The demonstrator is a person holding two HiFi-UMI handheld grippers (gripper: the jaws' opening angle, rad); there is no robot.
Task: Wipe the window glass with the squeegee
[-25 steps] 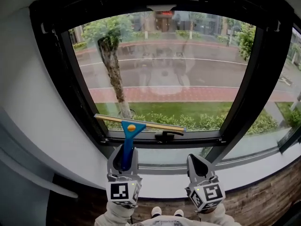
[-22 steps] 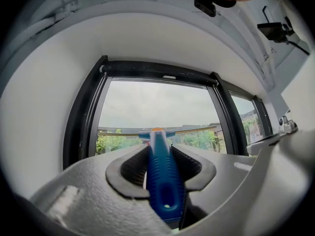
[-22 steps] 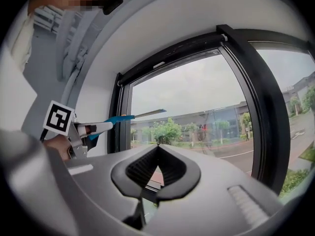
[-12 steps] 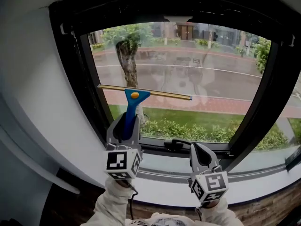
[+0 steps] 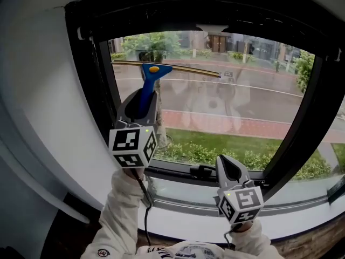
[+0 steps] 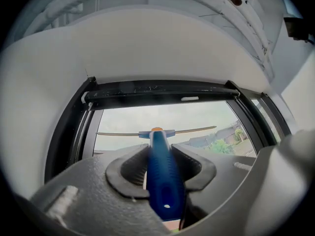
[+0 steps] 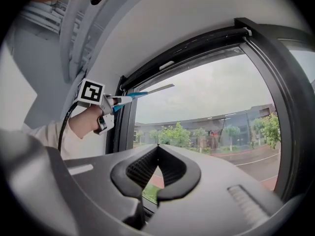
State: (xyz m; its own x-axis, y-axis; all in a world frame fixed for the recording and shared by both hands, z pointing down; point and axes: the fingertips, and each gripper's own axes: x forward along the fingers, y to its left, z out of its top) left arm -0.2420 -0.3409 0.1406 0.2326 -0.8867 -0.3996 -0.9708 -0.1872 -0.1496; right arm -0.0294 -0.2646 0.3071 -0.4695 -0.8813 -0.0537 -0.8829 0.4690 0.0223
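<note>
Blue squeegee (image 5: pixel 153 69) pinched in L tongs (image 5: pixel 140 97), up near top of glass (image 5: pixel 248 109); R tongs (image 5: pixel 225 163) pressed together.

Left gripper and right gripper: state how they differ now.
The left gripper is shut on the blue handle of the squeegee; the right gripper is shut on nothing. The left gripper is high, near the top of the window glass; the right gripper is low, near its bottom. Both point at the window.
</note>
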